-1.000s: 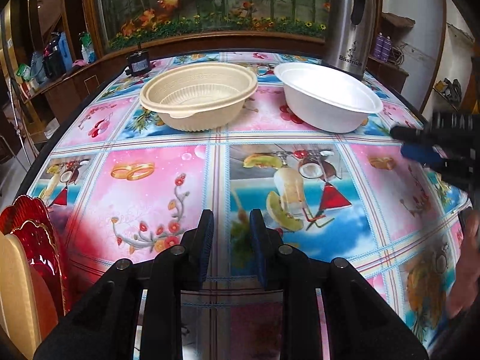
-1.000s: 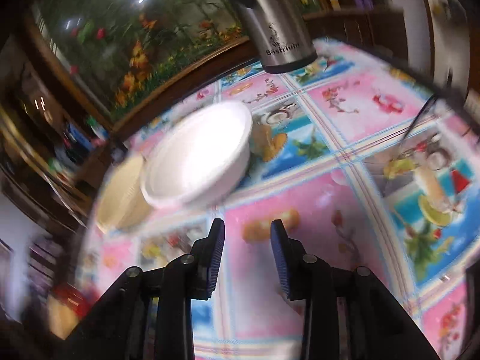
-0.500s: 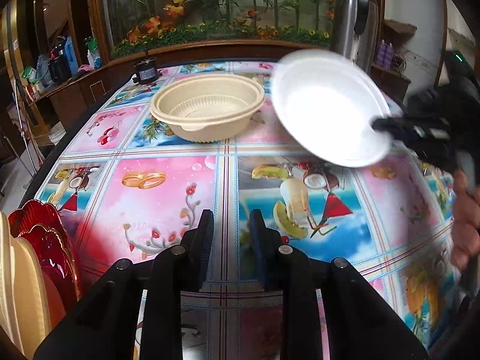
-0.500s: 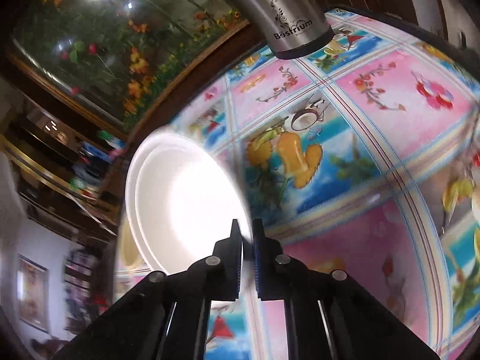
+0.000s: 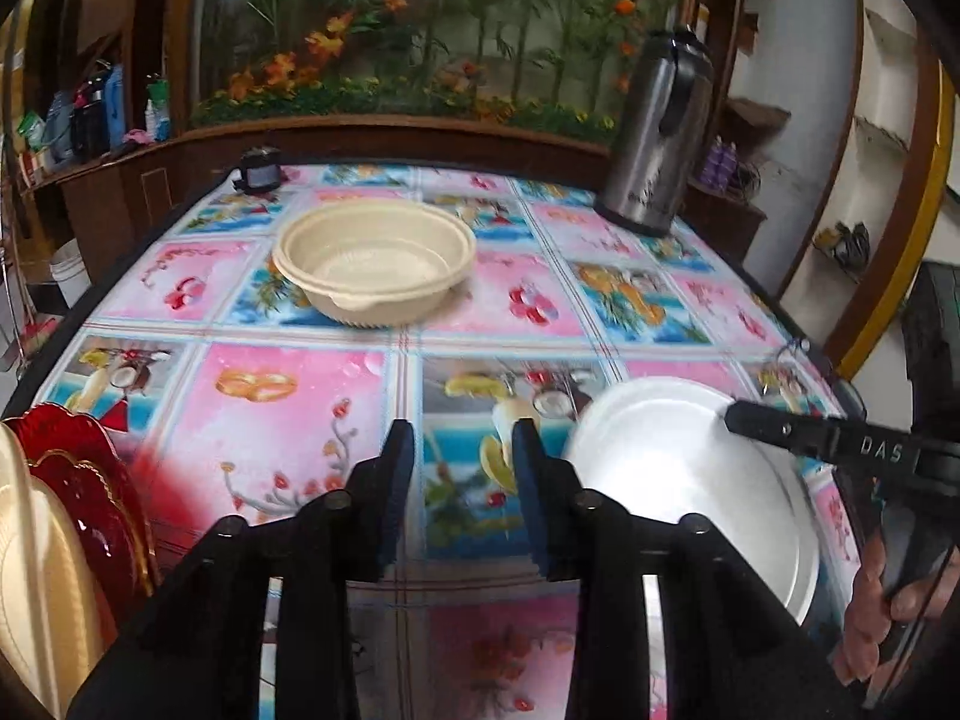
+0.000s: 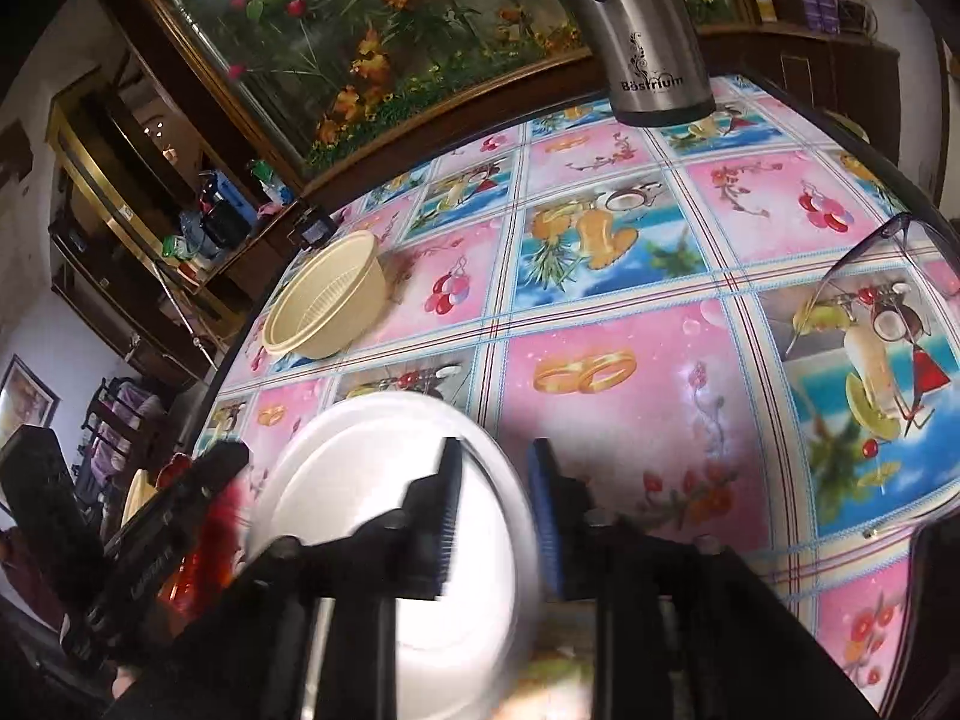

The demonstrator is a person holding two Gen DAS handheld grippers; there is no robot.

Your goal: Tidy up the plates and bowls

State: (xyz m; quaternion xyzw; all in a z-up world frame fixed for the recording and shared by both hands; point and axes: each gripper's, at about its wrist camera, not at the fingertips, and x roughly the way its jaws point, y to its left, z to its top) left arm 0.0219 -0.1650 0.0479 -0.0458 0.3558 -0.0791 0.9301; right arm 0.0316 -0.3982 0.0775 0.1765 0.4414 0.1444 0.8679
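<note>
Found the white bowl [image 5: 672, 468] at the near right of the table [image 5: 288, 396], its rim lying between the jaws of the right gripper [image 6: 495, 510], jaws just opening, pads off it: released. Found the left gripper [image 5: 462, 480] likewise just widening, loose, nothing between its jaws. Noted the beige bowl [image 5: 375, 264] farther back, well apart, and red plates [image 5: 90, 498] standing at the left edge

Steel thermos [image 5: 651, 138] at far right of floral tablecloth [image 5: 288, 420]; small black gadget [image 5: 259, 169] far left; sunglasses [image 6: 864, 276] on right edge.
</note>
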